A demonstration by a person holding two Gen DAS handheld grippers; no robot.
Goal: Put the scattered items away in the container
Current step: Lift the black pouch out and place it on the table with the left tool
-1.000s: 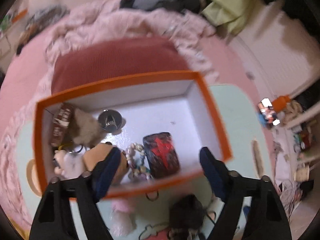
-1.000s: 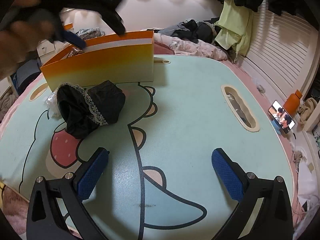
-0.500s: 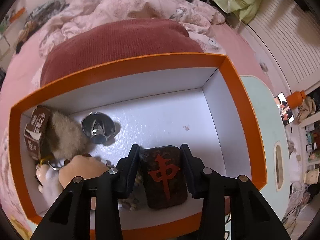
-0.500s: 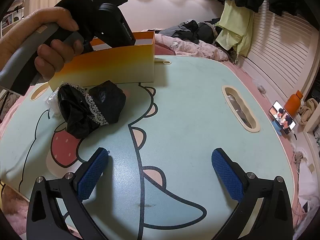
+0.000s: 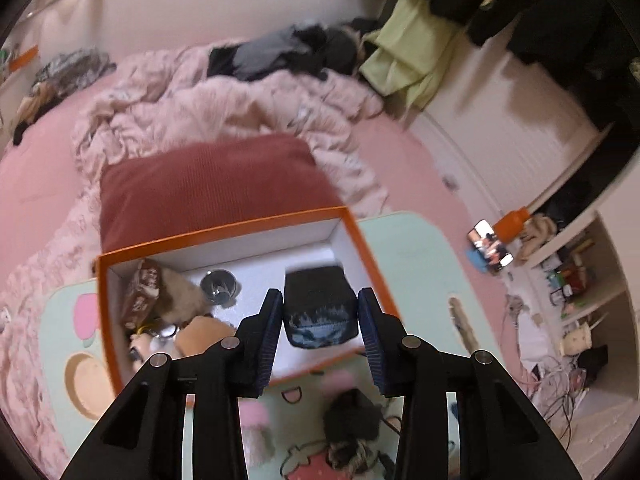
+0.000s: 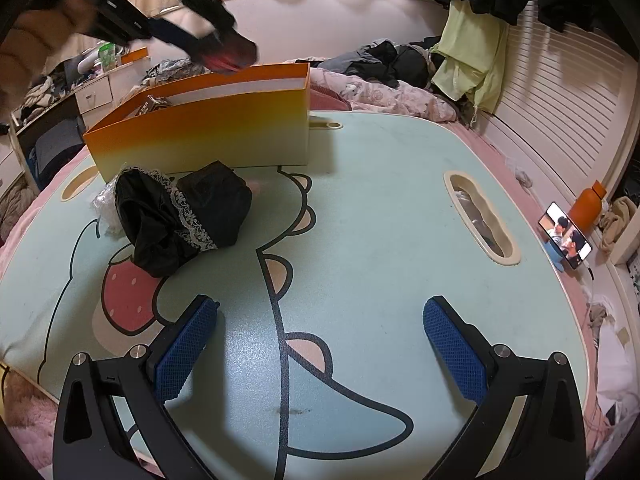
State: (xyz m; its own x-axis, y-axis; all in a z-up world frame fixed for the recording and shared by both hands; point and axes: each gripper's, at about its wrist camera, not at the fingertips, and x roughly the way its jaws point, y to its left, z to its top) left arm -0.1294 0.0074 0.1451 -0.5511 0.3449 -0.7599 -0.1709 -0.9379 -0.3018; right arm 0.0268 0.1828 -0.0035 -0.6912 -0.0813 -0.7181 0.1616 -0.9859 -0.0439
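Observation:
My left gripper (image 5: 320,295) is still closing, its pads pressed on a dark rounded block (image 5: 320,310) that it holds above the orange-rimmed box (image 5: 224,233). Inside the box lie a brown carton (image 5: 142,292), a round metal piece (image 5: 219,286) and furry plush items (image 5: 182,298). In the right wrist view the left gripper is a blur over the box (image 6: 200,136), with the block (image 6: 234,56) showing red. A black lace-trimmed cloth (image 6: 180,220) lies on the table in front of the box. My right gripper (image 6: 320,305) hangs open over the table, with nothing between its fingers.
The mint cartoon-print table (image 6: 400,200) stands on a pink bed. A red cushion (image 5: 208,184) sits behind the box. A phone (image 6: 564,240) and an orange bottle (image 6: 588,208) stand past the table's right edge. A slot (image 6: 480,216) is cut near that edge.
The left gripper went down into the box, closed on the dark block and lifted it up out of the box. The right gripper has stayed still and open.

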